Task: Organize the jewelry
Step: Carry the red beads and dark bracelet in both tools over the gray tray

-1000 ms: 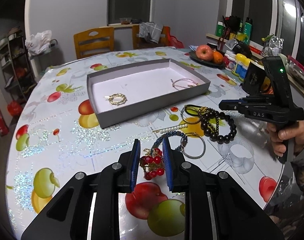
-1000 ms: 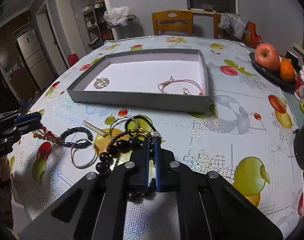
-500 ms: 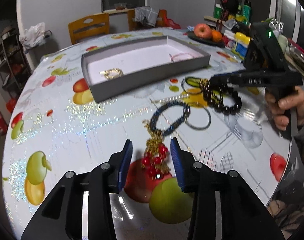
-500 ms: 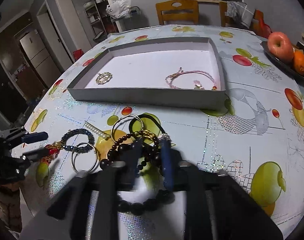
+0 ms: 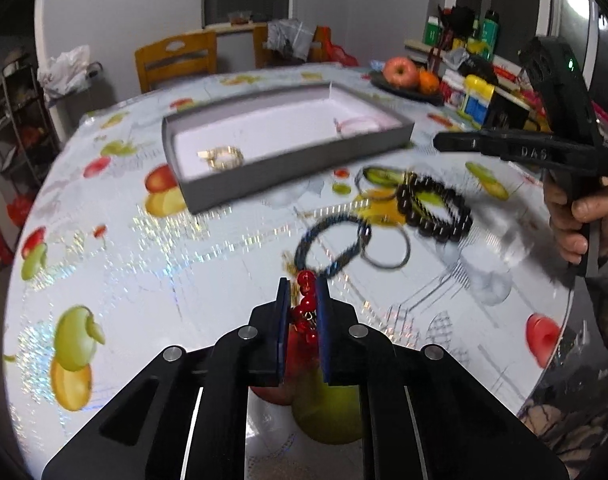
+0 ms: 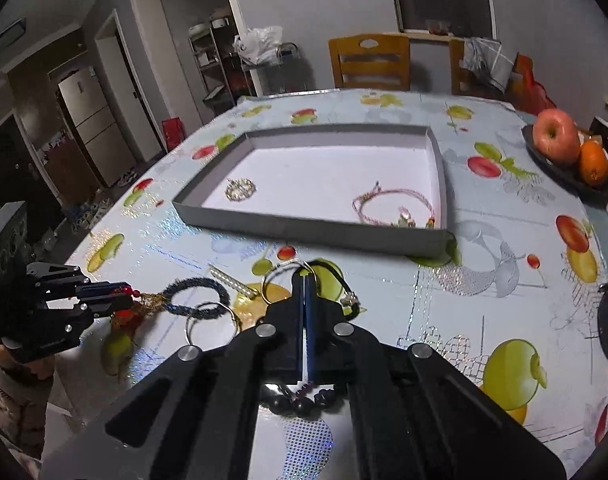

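On fruit-print tablecloth (image 5: 152, 264), near front edge: left gripper (image 5: 302, 286) pinched on 1 red-bead piece (image 5: 306, 304) w/ gold chain, beads squeezed between the 2 blue pads (image 5: 282, 320); same grip seen from right wrist cam (image 6: 122, 294), gold chain trailing toward the loose pile. Right gripper (image 6: 305, 280) pressed together, pads touching or nearly so, tips over the pile; whether anything caught between them, cannot tell. Also visible from left cam (image 5: 442, 142), held by hand (image 5: 572, 216), above the black bracelet.

Grey tray (image 6: 304, 228) beyond pile, holding 2 pcs: 1 gold ring-shaped piece (image 6: 240, 189) at left, 1 pink cord bracelet (image 6: 392, 210) w/ small charms at right.

Loose on cloth, between tray and grippers: 1 dark blue beaded bracelet (image 6: 196, 298) just beside red-bead piece; 1 plain silver hoop (image 6: 212, 322) overlapping it; 1 second thin hoop (image 6: 282, 280) partly under right gripper; 1 black cord loop (image 6: 340, 280); 1 pearl-like bar (image 6: 230, 280); 1 black bead bracelet (image 5: 436, 212), in right cam showing only under gripper body. Left cam blurred, so small pcs hard to separate.

Beyond: 1 dark plate (image 6: 560, 172) w/ 1 apple (image 6: 556, 140) and 1 orange (image 6: 594, 162); 2 wooden chairs, nearer one (image 6: 370, 62).
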A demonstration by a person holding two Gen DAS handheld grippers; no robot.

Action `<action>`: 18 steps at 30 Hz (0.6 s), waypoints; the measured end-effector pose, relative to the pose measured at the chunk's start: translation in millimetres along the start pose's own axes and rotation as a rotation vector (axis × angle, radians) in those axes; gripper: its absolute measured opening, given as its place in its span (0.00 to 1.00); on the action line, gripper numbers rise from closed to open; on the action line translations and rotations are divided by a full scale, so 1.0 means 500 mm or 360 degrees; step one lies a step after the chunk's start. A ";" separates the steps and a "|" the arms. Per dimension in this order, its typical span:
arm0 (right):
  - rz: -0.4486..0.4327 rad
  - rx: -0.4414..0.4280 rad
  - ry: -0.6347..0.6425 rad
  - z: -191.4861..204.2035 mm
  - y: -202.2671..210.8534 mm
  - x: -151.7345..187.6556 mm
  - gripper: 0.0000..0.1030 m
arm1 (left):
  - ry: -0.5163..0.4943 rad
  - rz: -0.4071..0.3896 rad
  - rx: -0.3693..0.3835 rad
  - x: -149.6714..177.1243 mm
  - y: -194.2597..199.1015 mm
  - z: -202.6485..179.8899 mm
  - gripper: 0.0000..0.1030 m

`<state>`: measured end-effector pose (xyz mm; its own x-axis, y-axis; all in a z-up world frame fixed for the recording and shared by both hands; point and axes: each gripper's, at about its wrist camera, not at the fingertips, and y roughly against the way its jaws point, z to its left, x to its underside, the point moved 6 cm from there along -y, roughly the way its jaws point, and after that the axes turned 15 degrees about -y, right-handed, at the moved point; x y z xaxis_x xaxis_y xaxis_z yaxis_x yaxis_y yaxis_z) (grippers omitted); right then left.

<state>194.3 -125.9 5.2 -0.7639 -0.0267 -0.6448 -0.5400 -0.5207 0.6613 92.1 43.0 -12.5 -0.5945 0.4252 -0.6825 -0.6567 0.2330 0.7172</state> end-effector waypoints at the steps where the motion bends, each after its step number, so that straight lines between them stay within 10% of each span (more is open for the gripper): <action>1: -0.0007 -0.0002 0.0003 0.001 0.003 -0.003 0.00 | 0.0000 -0.0020 -0.0003 -0.009 0.007 0.002 0.13; 8: -0.0013 0.0021 0.0000 -0.006 0.012 -0.009 0.03 | -0.0028 -0.0136 -0.0049 -0.066 0.061 0.019 0.13; 11: 0.0026 0.0057 0.0002 -0.017 -0.006 0.000 0.26 | -0.0042 -0.0164 -0.0065 -0.085 0.071 0.027 0.13; 18: 0.0164 0.0135 0.0011 -0.048 -0.070 0.025 0.27 | -0.0044 -0.0204 -0.0063 -0.118 0.077 0.040 0.13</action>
<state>212.3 -128.5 -35.2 -0.8147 -0.0824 -0.5739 -0.4867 -0.4408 0.7542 111.3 44.5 58.2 -0.4921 0.4181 -0.7636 -0.7444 0.2527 0.6181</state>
